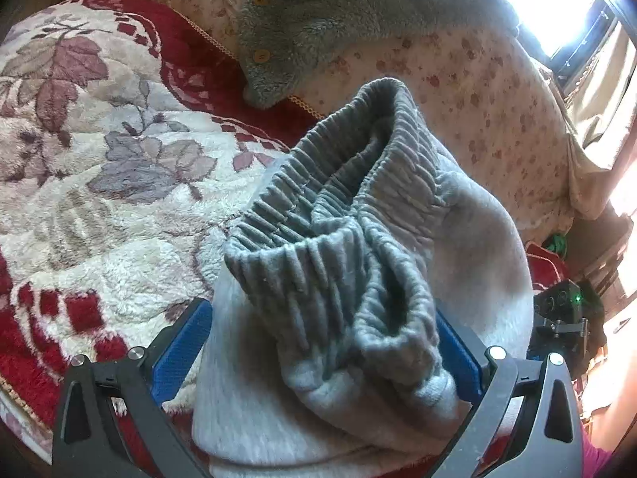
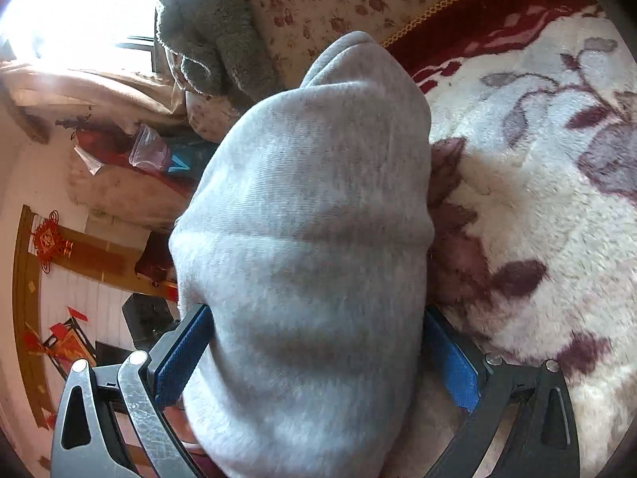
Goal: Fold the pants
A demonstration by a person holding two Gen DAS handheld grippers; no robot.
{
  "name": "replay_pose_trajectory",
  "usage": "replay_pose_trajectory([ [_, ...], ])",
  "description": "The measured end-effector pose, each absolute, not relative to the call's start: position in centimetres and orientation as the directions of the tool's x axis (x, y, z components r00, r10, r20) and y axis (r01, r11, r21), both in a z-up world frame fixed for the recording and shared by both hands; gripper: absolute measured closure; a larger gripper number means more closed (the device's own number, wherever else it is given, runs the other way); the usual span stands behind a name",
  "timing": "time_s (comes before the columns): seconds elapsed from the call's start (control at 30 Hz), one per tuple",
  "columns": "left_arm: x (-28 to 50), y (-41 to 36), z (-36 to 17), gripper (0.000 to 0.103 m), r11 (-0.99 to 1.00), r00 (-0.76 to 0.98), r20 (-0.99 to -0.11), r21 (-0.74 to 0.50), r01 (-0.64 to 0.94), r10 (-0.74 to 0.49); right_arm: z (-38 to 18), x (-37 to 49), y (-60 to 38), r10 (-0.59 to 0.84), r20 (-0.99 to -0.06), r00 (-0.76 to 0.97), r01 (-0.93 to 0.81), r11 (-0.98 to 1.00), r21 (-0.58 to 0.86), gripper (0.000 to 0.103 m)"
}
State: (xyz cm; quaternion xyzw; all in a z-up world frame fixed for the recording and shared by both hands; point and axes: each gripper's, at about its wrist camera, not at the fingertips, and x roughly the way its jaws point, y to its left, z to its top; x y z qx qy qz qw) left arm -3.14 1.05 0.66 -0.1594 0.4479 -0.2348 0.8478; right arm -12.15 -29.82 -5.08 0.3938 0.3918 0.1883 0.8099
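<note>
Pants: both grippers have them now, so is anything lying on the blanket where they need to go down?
Nothing visible on the floral blanket beside the grey pants. The fleece garment lies farther back, on the flowered sheet. The pants hide whatever is directly beneath them from the left gripper and right gripper.

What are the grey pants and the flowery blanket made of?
The pants look like soft cotton fleece: fine knit outside, fuzzy inside the gathered elastic waistband. The blanket looks like thick plush, probably synthetic, with a shaggy matte pile.

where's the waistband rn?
Left wrist view, centre: the waistband bunches up between the left gripper fingers, above the floral blanket. The right view shows only plain grey pants cloth.
</note>
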Motion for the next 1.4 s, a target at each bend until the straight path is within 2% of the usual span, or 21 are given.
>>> replay_pose_trajectory([
  [0.2,-2.4,1.6,-0.7,0.0,0.802,0.488,-0.648,-0.553,0.226,-0.585,-5.2,-10.1,-29.2,0.658,-0.512,0.552,0.004,0.612,0.791,0.0],
  [0.37,-2.4,1.7,-1.0,0.0,0.792,0.485,-0.64,-0.568,0.224,-0.596,-4.8,-9.9,-28.2,0.639,-0.516,0.57,-0.038,0.648,0.761,0.0],
  [0.47,-3.0,1.4,-0.4,0.01,0.797,0.499,-0.635,-0.555,0.237,-0.59,-4.3,-10.2,-27.8,0.624,-0.516,0.587,-0.071,0.675,0.734,0.0],
  [0.5,-3.4,1.4,-0.1,0.016,0.8,0.507,-0.631,-0.549,0.242,-0.587,-3.9,-10.2,-27.5,0.617,-0.521,0.59,-0.084,0.689,0.72,0.0],
  [0.63,-4.4,1.1,1.1,0.03,0.807,0.534,-0.62,-0.536,0.246,-0.575,-1.9,-10.6,-25.4,0.573,-0.567,0.592,-0.168,0.776,0.608,0.001],
  [0.73,-4.9,0.6,2.2,0.034,0.809,0.549,-0.611,-0.534,0.246,-0.571,-0.2,-11.2,-24.0,0.538,-0.588,0.604,-0.215,0.821,0.53,0.002],
  [0.87,-5.6,-1.1,3.5,0.035,0.787,0.54,-0.59,-0.555,0.269,-0.601,1.8,-12.3,-23.7,0.468,-0.609,0.641,-0.214,0.87,0.444,0.002],
  [1.17,-7.4,-9.4,6.4,0.035,0.741,0.511,-0.541,-0.549,0.387,-0.668,6.2,-17.4,-29.4,0.353,-0.597,0.72,-0.123,0.912,0.392,0.002],
  [1.4,-9.1,-16.4,5.9,0.035,0.701,0.449,-0.538,-0.558,0.445,-0.714,7.9,-21.1,-34.6,0.269,-0.604,0.75,-0.043,0.932,0.361,0.002],
])
